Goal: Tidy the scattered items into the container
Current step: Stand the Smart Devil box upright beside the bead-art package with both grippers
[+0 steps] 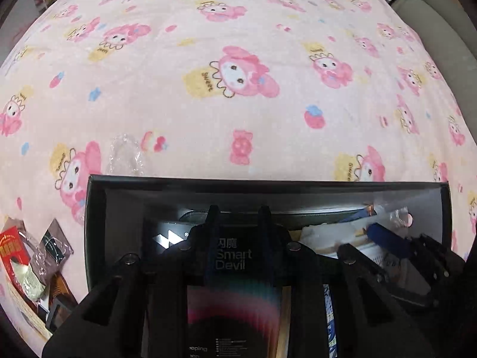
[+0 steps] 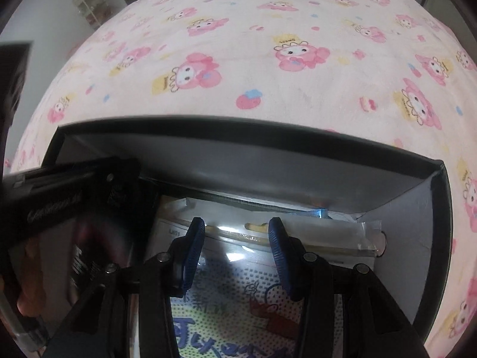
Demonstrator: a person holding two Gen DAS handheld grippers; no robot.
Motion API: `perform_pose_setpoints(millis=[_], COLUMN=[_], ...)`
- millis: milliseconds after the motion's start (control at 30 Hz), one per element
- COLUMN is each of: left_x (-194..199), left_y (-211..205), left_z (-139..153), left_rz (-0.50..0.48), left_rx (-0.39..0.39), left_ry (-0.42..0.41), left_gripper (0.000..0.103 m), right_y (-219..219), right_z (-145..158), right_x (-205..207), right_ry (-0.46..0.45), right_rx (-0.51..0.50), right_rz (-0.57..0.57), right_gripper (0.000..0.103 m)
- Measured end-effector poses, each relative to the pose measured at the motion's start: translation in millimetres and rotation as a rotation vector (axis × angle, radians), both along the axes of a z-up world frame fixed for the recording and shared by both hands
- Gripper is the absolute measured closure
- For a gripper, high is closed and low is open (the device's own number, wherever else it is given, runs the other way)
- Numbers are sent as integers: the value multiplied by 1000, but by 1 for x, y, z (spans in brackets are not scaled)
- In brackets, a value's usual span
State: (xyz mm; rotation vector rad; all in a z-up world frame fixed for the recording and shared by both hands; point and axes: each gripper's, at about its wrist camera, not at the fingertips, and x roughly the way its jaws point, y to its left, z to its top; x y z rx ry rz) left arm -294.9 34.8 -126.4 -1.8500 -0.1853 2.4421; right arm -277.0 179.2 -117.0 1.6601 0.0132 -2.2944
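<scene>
**Both grippers over the box, more packets left outside**

The left gripper (image 1: 238, 211) points steeply down into the black box (image 1: 268, 185), its jaws nearly closed on a dark packet (image 1: 235, 283) printed "Smart Devil". The packet stands between the two fingers and hangs just above the things already in the box, so this item looks gripped and not yet let go.

The right gripper (image 2: 237, 229) also hangs inside the box (image 2: 238, 132), to the right of the left one. Its blue-padded jaws stand partly apart above a clear sleeve with a cartoon card (image 2: 238, 313). Whether the pads pinch that sleeve or only hover over it I cannot tell; the sleeve seems to lie flat on the pile.

The box sits on a pink blanket (image 1: 238, 104) and already holds several flat packages, stacked along its far wall. So the tidying is well under way.

What is left, as far as can be seen: a crumpled clear wrapper (image 1: 125, 155) just beyond the box's far left corner, and a cluster of snack packets (image 1: 32, 253) on the blanket to the box's left. The remaining blanket in view looks bare.
</scene>
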Motion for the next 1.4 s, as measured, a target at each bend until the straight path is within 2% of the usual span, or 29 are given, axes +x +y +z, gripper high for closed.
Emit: perform_pose_setpoints(millis=[67, 233, 300, 433, 567, 700, 733, 800, 833, 900, 933, 1033, 1133, 1200, 1333, 1367, 1400], left_x=[1, 10, 17, 33, 65, 90, 93, 97, 98, 99, 99, 99, 101, 101, 100, 99, 99], left_y=[-1, -6, -4, -15, -12, -6, -3, 0, 0, 1, 1, -3, -5, -1, 9, 11, 14], left_z=[-1, -2, 0, 9, 17, 11, 7, 1, 0, -7, -9, -8, -6, -5, -4, -4, -2], left_rz=[10, 1, -17, -7, -28, -54, -53, -52, -56, -47, -37, -9, 8, -1, -21, -24, -29], left_rx=[-36, -16, -10, 138, 231, 390, 398, 366, 375, 401, 403, 349, 358, 364, 355, 362, 369], left_ry=[-8, -52, -60, -61, -41, -116, -146, -168, -166, -219, -222, -191, -181, -183, -175, -173, -172], left_gripper=[78, 79, 79, 78, 78, 78, 79, 78, 78, 78, 78, 93, 93, 87, 83, 76, 76], right_y=[6, 20, 19, 25, 23, 13, 11, 12, 14, 16, 18, 21, 22, 23, 22, 22, 22], right_z=[0, -4, -2, 16, 39, 42, 40, 36, 34, 30, 27, 25, 32, 36, 38, 37, 38], right_x=[0, 5, 9, 19, 41, 61, 65, 74, 78, 87, 90, 97, 98, 98, 98, 96, 96], right_ry=[-13, -67, -61, -3, 71, 25, 2, -37, -45, -56, -62, -64, -38, -16, -5, -3, 0], right_rx=[-22, -53, -45, -57, -45, -80, -100, -131, -134, -134, -130, -119, -103, -86, -72, -71, -72], right_rz=[-15, -47, -39, -79, -52, -5, 3, -7, -18, -36, -45, -59, -63, -69, -71, -70, -70], right_gripper=[62, 62, 62, 62, 62, 62, 62, 62, 62, 62, 62, 62, 62, 62, 62, 62, 62])
